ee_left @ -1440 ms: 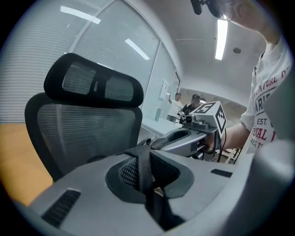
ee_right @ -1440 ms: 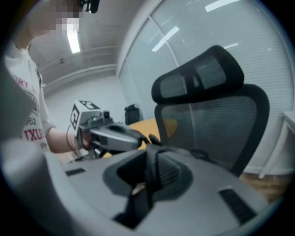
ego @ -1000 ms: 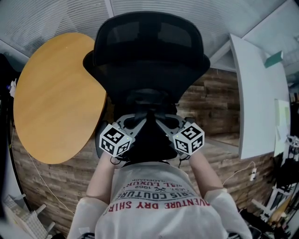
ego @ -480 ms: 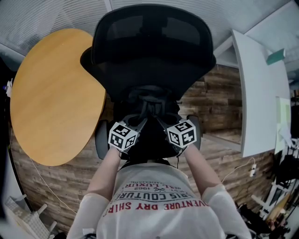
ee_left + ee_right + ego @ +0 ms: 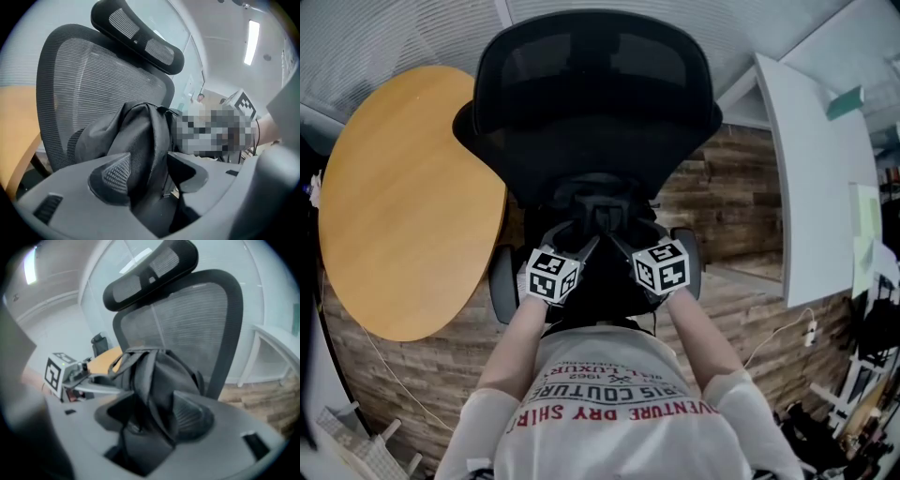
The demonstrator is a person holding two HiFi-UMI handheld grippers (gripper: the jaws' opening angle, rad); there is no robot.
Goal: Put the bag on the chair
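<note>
A black fabric bag (image 5: pixel 136 136) sits on the seat of the black mesh office chair (image 5: pixel 595 103), leaning against the backrest (image 5: pixel 197 315). My left gripper (image 5: pixel 150 171) is at the bag's left side. Its jaws have just been opening, and a fold of the bag lies loosely between them. My right gripper (image 5: pixel 150 416) is at the bag's right side. Its jaws have also just been opening, with a strap of the bag (image 5: pixel 159 376) hanging between them. In the head view the left gripper (image 5: pixel 577 244) and the right gripper (image 5: pixel 623 244) flank the dark bag (image 5: pixel 600 277).
A round wooden table (image 5: pixel 403 197) stands close on the chair's left. A white desk (image 5: pixel 820 178) runs along the right. The chair's armrests (image 5: pixel 500 281) flank my hands. The floor is wood planks (image 5: pixel 722 197), with a cable (image 5: pixel 787 337) and clutter at lower right.
Both grippers have sunk toward the chair seat with the bag and drawn closer together. The bag now rests on the seat.
</note>
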